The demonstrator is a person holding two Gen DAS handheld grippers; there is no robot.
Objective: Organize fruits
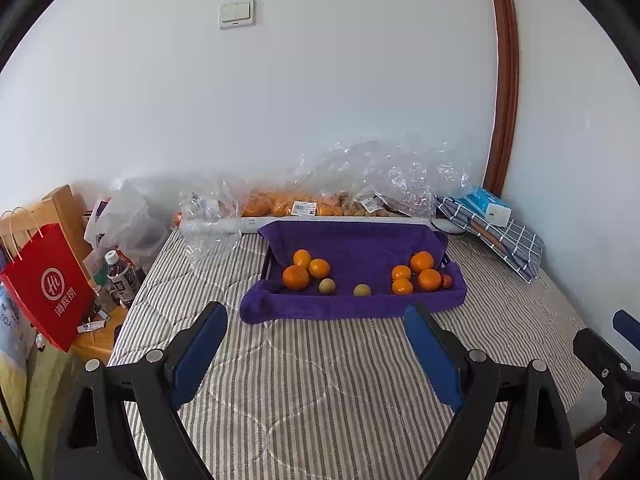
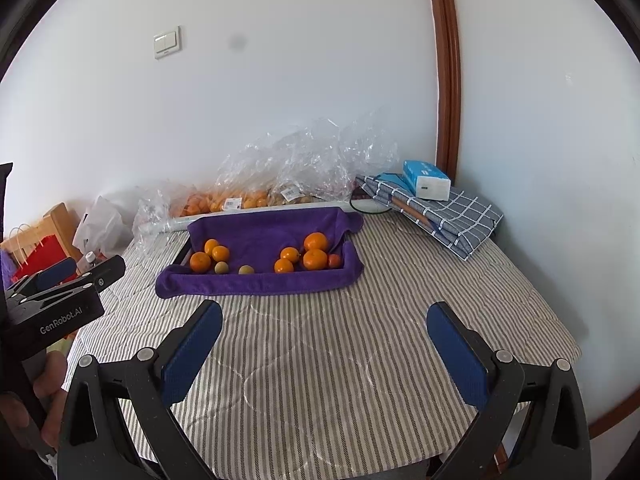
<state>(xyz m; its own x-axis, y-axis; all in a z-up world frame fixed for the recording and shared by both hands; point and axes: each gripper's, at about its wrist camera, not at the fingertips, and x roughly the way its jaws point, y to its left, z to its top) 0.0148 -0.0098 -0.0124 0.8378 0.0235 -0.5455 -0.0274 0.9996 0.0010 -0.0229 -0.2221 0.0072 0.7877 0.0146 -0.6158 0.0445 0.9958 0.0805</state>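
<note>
A tray lined with a purple towel (image 1: 352, 248) (image 2: 256, 284) sits on the striped table. Three oranges (image 1: 296, 277) (image 2: 200, 262) lie at its left, several oranges (image 1: 429, 279) (image 2: 315, 259) and a small red fruit (image 1: 447, 281) (image 2: 334, 260) at its right. Two small yellow-green fruits (image 1: 362, 290) (image 2: 246, 270) lie in the middle front. My left gripper (image 1: 316, 344) is open and empty, short of the tray. My right gripper (image 2: 324, 344) is open and empty, also short of it. The left gripper also shows in the right wrist view (image 2: 60, 292).
Clear plastic bags with more oranges (image 1: 280, 204) (image 2: 224, 200) line the wall behind the tray. A folded checked cloth (image 1: 504, 236) (image 2: 448, 212) with a tissue pack (image 2: 426, 180) lies at back right. A red paper bag (image 1: 48, 288) and bottles (image 1: 120, 276) stand off the table's left edge.
</note>
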